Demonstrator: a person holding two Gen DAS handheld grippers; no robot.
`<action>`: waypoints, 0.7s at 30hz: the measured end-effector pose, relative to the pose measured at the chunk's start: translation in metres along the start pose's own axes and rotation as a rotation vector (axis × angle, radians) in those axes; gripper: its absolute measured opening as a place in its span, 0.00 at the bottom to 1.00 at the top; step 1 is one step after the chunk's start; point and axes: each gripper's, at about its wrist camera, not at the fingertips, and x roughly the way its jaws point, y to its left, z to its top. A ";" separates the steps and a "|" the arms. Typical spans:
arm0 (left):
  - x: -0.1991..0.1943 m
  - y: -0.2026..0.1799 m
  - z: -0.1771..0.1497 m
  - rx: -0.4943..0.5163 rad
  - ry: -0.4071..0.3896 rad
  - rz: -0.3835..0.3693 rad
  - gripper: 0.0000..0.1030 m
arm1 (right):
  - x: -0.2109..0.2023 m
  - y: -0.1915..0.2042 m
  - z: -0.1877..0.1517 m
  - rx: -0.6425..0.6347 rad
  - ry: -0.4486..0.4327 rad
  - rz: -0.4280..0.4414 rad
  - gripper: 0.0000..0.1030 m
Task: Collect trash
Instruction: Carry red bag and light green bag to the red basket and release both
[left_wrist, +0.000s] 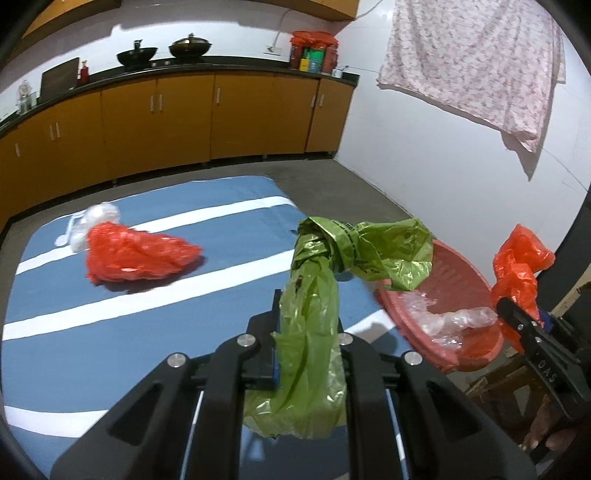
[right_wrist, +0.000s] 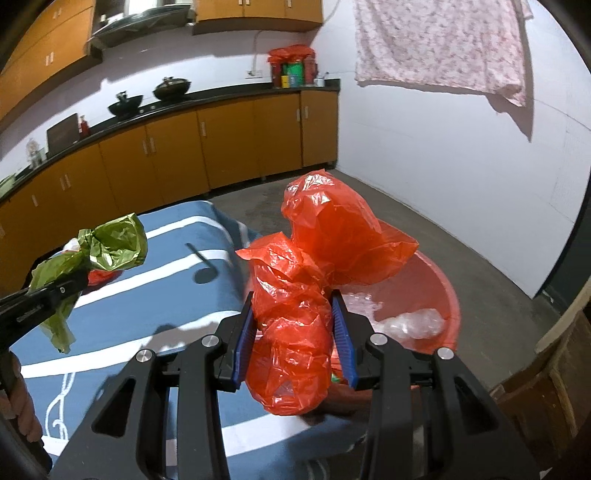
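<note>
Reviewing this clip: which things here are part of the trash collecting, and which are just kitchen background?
Part of the job:
green plastic bag in the left gripper
red plastic bag in the right gripper
second red bag on the blue striped cloth
clear plastic wrap in the red basin

Just background:
two woks
floral cloth
yellow cabinets

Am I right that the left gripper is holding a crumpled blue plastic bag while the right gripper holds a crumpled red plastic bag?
Not quite: the crumpled plastic bag in the left gripper is green, as the left wrist view shows. The right gripper does hold a crumpled red plastic bag.
</note>
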 end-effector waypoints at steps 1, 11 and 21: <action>0.002 -0.004 0.001 0.000 0.002 -0.008 0.12 | 0.001 -0.005 0.000 0.006 0.001 -0.009 0.38; 0.034 -0.067 0.005 0.037 0.028 -0.100 0.12 | 0.010 -0.045 0.002 0.061 0.004 -0.069 0.38; 0.062 -0.101 0.007 0.062 0.061 -0.149 0.12 | 0.022 -0.073 0.001 0.111 0.012 -0.083 0.38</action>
